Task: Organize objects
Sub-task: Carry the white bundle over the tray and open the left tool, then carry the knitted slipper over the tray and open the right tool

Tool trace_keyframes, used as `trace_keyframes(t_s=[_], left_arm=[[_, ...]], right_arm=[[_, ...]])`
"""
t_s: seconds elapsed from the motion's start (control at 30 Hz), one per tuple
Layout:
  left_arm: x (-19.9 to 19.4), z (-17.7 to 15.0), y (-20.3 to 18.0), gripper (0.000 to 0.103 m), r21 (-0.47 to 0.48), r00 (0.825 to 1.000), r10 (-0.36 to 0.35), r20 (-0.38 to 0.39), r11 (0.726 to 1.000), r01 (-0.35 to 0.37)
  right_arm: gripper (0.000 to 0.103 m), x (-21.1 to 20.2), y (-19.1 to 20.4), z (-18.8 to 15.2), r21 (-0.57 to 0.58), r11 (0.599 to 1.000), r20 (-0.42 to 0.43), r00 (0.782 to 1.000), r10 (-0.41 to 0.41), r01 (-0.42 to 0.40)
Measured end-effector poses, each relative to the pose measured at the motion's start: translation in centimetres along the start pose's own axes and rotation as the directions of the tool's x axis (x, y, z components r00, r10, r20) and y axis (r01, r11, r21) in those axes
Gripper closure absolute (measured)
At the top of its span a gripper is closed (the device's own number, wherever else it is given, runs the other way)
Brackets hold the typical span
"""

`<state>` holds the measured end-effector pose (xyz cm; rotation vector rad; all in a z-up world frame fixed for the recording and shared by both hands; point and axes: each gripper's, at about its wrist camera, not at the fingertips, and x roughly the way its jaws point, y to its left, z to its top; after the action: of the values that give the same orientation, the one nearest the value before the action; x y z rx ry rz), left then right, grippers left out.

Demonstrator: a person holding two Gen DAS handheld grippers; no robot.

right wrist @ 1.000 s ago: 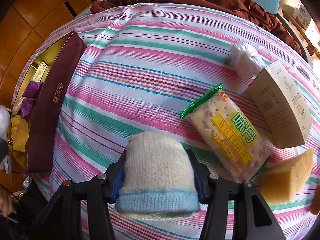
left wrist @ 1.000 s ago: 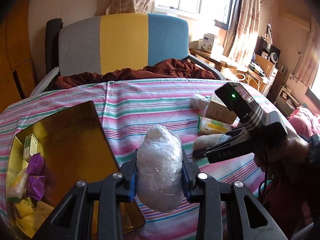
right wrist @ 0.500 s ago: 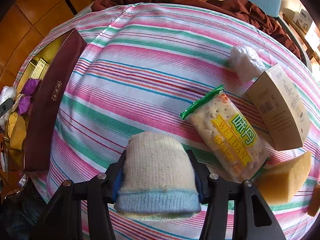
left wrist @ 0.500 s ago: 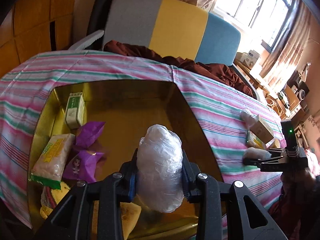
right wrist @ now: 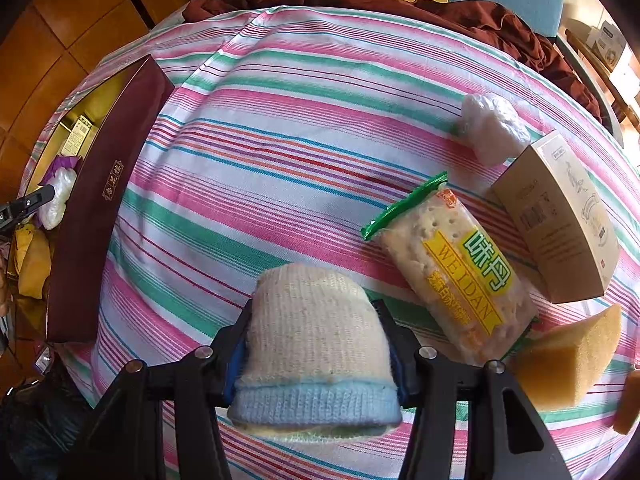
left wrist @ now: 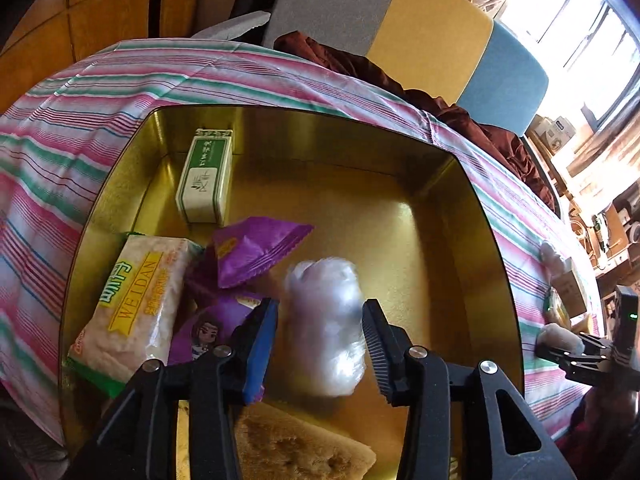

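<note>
My left gripper (left wrist: pixel 320 340) is open over the gold tin box (left wrist: pixel 448 216). A white plastic-wrapped bundle (left wrist: pixel 326 320), blurred, sits between its spread jaws, apart from both pads. My right gripper (right wrist: pixel 316 344) is shut on a rolled cream knit cloth with a blue cuff (right wrist: pixel 316 344) and holds it above the striped tablecloth (right wrist: pixel 280 128). On the cloth lie a Weidan cracker pack (right wrist: pixel 456 280), a second wrapped bundle (right wrist: pixel 492 128), a beige carton (right wrist: pixel 560 216) and a yellow sponge (right wrist: pixel 568 356).
Inside the tin are a green-and-white small box (left wrist: pixel 205 176), a cracker pack (left wrist: pixel 136 312), two purple snack packets (left wrist: pixel 252 252) and a sponge (left wrist: pixel 300 444). The tin's maroon wall (right wrist: pixel 100 200) faces the right gripper. A chair (left wrist: pixel 400 28) with brown fabric stands behind the table.
My left gripper moved down into the tin and opened, letting go of the wrapped bundle. The right gripper has held still with the knit cloth.
</note>
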<state>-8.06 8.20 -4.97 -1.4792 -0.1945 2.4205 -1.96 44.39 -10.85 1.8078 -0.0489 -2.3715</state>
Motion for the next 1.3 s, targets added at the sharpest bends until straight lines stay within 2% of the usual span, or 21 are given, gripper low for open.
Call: trace_keyframes(t_s=[0.07, 0.2, 0.37, 0.5, 0.6, 0.67, 0.73, 0.93, 1.1, 1.3], left_arm=[[-0.3, -0.5, -0.2, 0.052, 0.028, 1.0, 0.016, 0.012, 0.999, -0.016], [-0.9, -1.5, -0.7, 0.052, 0.085, 0.994, 0.098, 0.056, 0.991, -0.102], [-2.4, -2.5, -0.7, 0.052, 0.103, 0.984, 0.131, 0.12, 0.984, -0.144], [-4.1, -2.7, -0.4, 0.05, 0.106, 0.971, 0.159, 0.181, 0.978, -0.18], [-5.3, -2.6, -0.1, 0.044, 0.096, 0.958, 0.184, 0.221, 0.973, -0.209], [-6.0, -2.6, 0.1, 0.043, 0.089, 0.951, 0.191, 0.242, 0.972, -0.218], [-6.5, -2.7, 0.3, 0.042, 0.082, 0.945, 0.202, 0.258, 0.97, -0.229], [-7.7, -2.9, 1.0, 0.038, 0.057, 0.94, 0.201, 0.276, 0.973, -0.224], [-8.2, -3.0, 1.7, 0.037, 0.029, 0.939, 0.201, 0.278, 0.976, -0.217], [-9.0, -3.2, 3.2, 0.037, -0.017, 0.932, 0.219, 0.29, 0.974, -0.224]], right_arm=[[0.048, 0.0, 0.0, 0.1, -0.002, 1.0, 0.001, 1.0, -0.003, 0.003], [0.048, -0.2, 0.0, 0.3, -0.003, 1.0, 0.005, 1.0, -0.018, 0.018], [0.049, -0.7, -0.1, 0.6, 0.027, 0.999, 0.02, 0.999, -0.041, 0.04], [0.049, -2.0, 0.3, 0.7, 0.067, 0.997, 0.067, 0.997, -0.044, 0.04], [0.049, -4.3, 0.8, 0.4, 0.08, 0.997, 0.137, 0.991, -0.007, -0.004], [0.049, -5.3, 3.0, 1.1, 0.074, 0.996, 0.183, 0.983, 0.029, -0.043], [0.049, -6.9, 4.9, 0.0, 0.043, 0.996, 0.215, 0.974, 0.067, -0.078], [0.049, -7.7, 12.5, 0.2, -0.099, 0.986, 0.265, 0.952, 0.154, -0.132], [0.049, -6.1, 17.7, 0.4, -0.2, 0.971, 0.232, 0.956, 0.177, -0.132], [0.049, -2.9, 20.6, 0.7, -0.224, 0.965, 0.17, 0.969, 0.177, -0.136]])
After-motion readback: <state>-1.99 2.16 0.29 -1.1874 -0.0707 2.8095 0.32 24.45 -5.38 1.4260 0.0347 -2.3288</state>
